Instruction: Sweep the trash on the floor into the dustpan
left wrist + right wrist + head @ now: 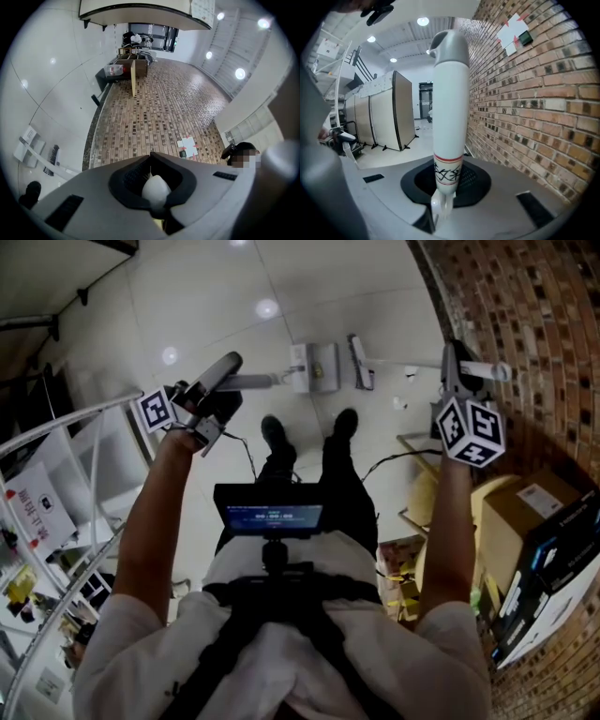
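Monitor [269,517] at chest. Left gripper [152,164] closed tight on dustpan handle [156,191]; right gripper [440,208] clamps broom handle [450,103] near right brick wall [534,98].

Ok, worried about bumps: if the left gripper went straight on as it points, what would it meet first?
Probably the brown brick wall; the left gripper, jaws shut on a white rounded handle end, faces it with nothing visible between, though depth is unclear.
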{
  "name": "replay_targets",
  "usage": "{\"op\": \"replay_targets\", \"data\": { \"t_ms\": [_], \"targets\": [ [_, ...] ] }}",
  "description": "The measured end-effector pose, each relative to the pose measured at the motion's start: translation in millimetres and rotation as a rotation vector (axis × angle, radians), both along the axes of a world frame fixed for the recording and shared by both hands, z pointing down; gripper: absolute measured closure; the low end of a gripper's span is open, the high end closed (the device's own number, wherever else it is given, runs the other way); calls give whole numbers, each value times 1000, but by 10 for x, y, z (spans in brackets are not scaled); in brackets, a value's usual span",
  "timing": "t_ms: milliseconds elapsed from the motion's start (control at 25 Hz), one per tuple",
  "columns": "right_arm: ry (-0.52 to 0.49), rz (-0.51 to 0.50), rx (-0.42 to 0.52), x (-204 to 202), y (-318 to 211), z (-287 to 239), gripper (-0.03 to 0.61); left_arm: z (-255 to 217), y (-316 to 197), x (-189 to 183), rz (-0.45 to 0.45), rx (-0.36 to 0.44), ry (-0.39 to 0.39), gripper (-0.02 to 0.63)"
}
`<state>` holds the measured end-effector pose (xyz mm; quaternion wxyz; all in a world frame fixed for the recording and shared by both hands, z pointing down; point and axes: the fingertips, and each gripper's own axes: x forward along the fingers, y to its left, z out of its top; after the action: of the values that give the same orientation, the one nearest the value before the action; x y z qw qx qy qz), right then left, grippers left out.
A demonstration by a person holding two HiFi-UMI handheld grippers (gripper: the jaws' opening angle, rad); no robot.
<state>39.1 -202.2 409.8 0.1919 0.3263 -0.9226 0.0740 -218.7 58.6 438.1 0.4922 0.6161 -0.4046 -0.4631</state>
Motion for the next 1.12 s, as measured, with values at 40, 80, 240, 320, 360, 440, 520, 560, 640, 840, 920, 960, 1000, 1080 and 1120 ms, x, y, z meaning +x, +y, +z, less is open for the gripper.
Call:
{"op": "replay_targets", "data": {
  "t_ms": [40,80,240,320,360,440,520,560,640,840,920,960,1000,1080,1120],
  "targets": [
    [16,13,8,75,-14,24,540,-5,-5,25,7,1,0,614],
    [33,28,14,149,-37,62,540,-8,-13,57,16,1,1,614],
    [110,88,-20,420,-60,455,540,58,-39,229,57,-20,-3,614],
    [174,119,-99,530,85,866,534,168,-22,322,67,-51,2,614],
    [200,130,-131,565,196,1044,532,220,-1,366,67,-63,9,614],
    [207,162,-173,592,396,1214,514,277,46,440,73,-74,17,614],
    [185,225,-225,624,519,1303,515,297,91,485,86,-78,19,614],
    [173,260,-252,649,570,1357,515,306,120,498,92,-81,21,614],
    [156,314,-284,683,640,1423,514,330,172,512,101,-88,25,614],
    [72,340,-285,463,584,1237,511,356,228,500,103,-87,33,614],
    [29,311,-296,331,592,1149,511,366,232,492,95,-85,33,614],
    [5,291,-304,265,604,1107,511,373,228,491,91,-84,34,614],
    [-17,268,-309,201,615,1060,511,382,224,487,85,-84,36,614],
    [-51,216,-310,94,632,940,516,390,213,472,74,-84,39,614],
    [-68,183,-308,50,642,869,526,377,200,464,68,-78,39,614]
  ]
}}
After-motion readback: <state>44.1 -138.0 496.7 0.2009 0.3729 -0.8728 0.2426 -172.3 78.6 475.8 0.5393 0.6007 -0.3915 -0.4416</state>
